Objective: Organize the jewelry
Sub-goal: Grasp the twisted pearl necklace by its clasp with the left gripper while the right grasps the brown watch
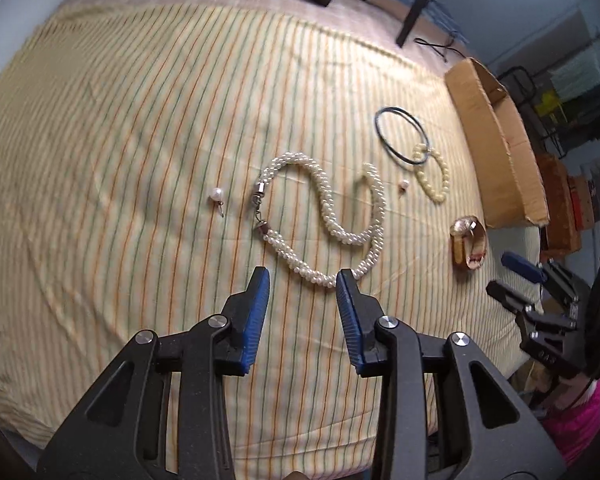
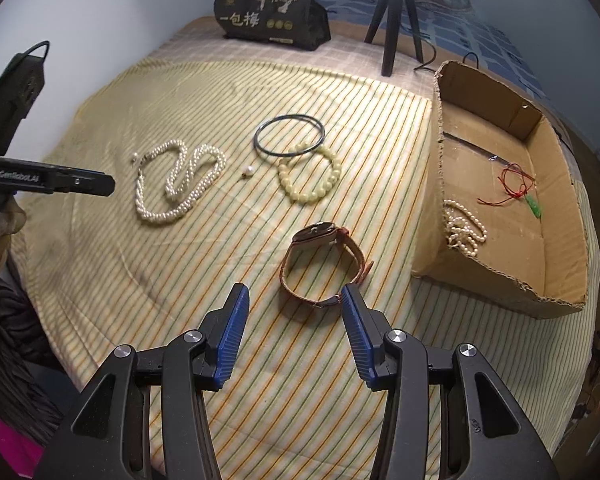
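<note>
A white pearl necklace [image 1: 324, 208] lies coiled on the striped cloth, just ahead of my open, empty left gripper [image 1: 303, 276]; it also shows in the right wrist view [image 2: 175, 184]. A brown-strap watch [image 2: 320, 256] lies just ahead of my open, empty right gripper [image 2: 293, 292]; it also shows in the left wrist view [image 1: 470, 242]. A cream bead bracelet [image 2: 310, 176], a thin dark hoop [image 2: 287, 136] and a loose pearl earring [image 2: 247, 170] lie further back. Another pearl earring [image 1: 216, 195] lies left of the necklace. An open cardboard box [image 2: 500, 272] holds a pearl strand [image 2: 464, 228] and a red cord with a green pendant [image 2: 520, 192].
A black printed bag [image 2: 271, 12] and a black tripod [image 2: 392, 20] stand at the back of the bed. The left gripper shows at the left edge of the right wrist view [image 2: 47, 180]. The cloth's front edge lies close below both grippers.
</note>
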A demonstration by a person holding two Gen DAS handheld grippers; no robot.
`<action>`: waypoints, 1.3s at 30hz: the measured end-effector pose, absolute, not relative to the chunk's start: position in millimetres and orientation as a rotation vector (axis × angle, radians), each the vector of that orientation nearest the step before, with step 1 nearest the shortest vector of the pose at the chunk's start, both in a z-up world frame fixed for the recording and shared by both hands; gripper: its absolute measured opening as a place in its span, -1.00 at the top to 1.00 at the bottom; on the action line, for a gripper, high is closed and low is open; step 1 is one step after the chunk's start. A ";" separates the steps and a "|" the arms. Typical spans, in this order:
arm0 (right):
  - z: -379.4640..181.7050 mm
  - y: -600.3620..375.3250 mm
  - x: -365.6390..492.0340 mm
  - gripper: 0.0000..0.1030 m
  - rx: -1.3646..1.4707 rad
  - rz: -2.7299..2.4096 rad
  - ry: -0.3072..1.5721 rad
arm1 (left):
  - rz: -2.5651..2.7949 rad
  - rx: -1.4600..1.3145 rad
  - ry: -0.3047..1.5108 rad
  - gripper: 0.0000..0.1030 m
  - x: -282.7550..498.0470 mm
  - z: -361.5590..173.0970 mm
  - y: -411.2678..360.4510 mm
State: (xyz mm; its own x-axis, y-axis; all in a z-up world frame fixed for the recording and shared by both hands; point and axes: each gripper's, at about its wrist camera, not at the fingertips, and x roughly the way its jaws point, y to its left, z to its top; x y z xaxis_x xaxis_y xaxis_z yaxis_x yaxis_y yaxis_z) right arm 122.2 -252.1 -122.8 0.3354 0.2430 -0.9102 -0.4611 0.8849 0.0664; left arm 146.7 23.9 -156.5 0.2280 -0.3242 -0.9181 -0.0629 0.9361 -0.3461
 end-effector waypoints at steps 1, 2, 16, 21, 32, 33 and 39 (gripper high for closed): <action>-125.3 -251.9 122.8 0.11 -0.221 0.464 1.147 | -0.177 -0.354 1.340 0.33 148.7 -158.5 24.8; -127.2 -251.9 123.1 0.11 -0.221 0.463 1.151 | -0.170 -0.372 1.345 0.33 150.4 -161.1 25.8; -145.4 -246.4 131.3 0.20 -0.230 0.493 1.179 | -0.109 -0.429 1.409 0.49 167.3 -192.8 22.0; -155.8 -239.2 132.6 0.20 -0.268 0.495 1.188 | -0.096 -0.407 1.403 0.51 171.2 -197.9 15.6; -177.6 -225.2 137.6 0.51 -0.357 0.471 1.206 | -0.041 -0.427 1.371 0.88 176.0 -200.6 15.7; -177.3 -224.6 137.4 0.57 -0.359 0.472 1.204 | -0.042 -0.424 1.365 0.88 175.0 -199.2 16.9; -171.0 -228.3 134.1 0.89 -0.332 0.480 1.202 | -0.060 -0.444 1.290 0.89 167.7 -174.9 21.8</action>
